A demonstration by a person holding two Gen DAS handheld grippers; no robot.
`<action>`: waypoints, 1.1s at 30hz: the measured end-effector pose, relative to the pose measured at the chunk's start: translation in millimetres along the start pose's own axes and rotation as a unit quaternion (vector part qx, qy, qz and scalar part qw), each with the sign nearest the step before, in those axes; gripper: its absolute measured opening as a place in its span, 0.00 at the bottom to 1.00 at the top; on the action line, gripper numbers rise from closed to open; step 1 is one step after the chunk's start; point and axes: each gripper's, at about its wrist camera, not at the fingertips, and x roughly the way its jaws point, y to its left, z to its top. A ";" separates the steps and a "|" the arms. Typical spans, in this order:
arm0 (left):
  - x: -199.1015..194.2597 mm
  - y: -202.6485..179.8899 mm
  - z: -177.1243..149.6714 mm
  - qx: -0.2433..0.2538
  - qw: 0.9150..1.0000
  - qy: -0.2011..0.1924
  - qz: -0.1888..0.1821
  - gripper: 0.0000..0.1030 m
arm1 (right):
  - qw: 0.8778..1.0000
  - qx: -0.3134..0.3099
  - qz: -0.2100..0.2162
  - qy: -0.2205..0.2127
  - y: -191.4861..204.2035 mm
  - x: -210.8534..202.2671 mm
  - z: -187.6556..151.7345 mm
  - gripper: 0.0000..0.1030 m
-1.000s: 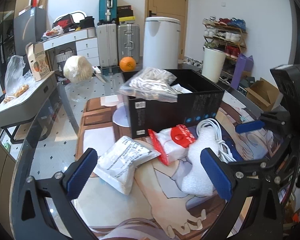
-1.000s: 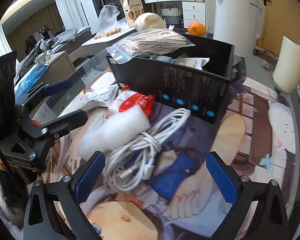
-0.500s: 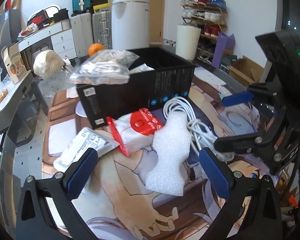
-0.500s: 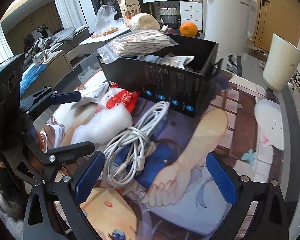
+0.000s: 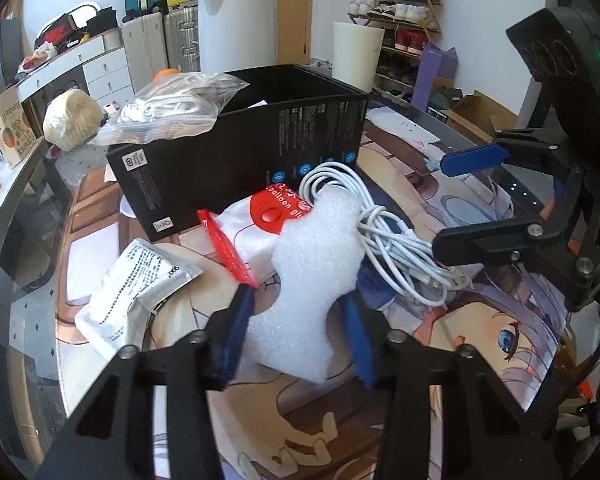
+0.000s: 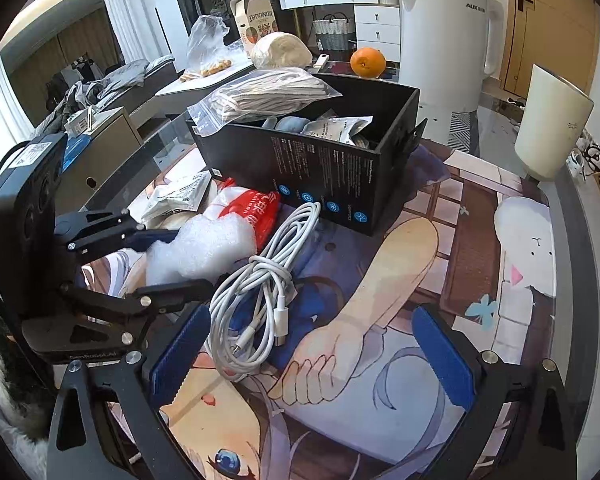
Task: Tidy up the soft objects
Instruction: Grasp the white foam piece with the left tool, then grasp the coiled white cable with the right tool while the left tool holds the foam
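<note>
While the white, bumpy foam piece (image 5: 312,280) lies waisted on the surface, the left claw (image 5: 298,320), just closing, pinches its narrow middle; the right claw (image 6: 312,352) gapes empty.

- The black left gripper with blue pads (image 5: 296,320) points steeply downward; its jaws have just been closing and now pinch a white foam piece (image 5: 314,280).
- The matching right gripper (image 6: 312,348) tilts down, jaws spread wide, gripping nothing.

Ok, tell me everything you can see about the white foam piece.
The foam piece is white, bubbly-textured packing foam with a pinched waist, lying on the printed mat. The left gripper has just closed its blue pads on its narrow middle. Its upper end rests against the red-and-white pouch and the white cable bundle.
</note>
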 end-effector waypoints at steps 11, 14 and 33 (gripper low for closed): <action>-22.6 10.9 -4.6 -0.026 0.998 -0.048 0.006 0.38 | 1.000 0.005 0.005 -0.007 -0.1 -2.2 0.5 0.99; -31.7 17.5 -4.1 -0.042 0.997 -0.067 0.015 0.38 | 1.000 0.009 0.007 -0.008 2.8 1.0 2.5 0.99; -34.6 31.9 -8.3 -0.077 0.994 -0.069 0.037 0.39 | 0.999 0.028 -0.030 0.000 32.1 34.2 13.1 0.99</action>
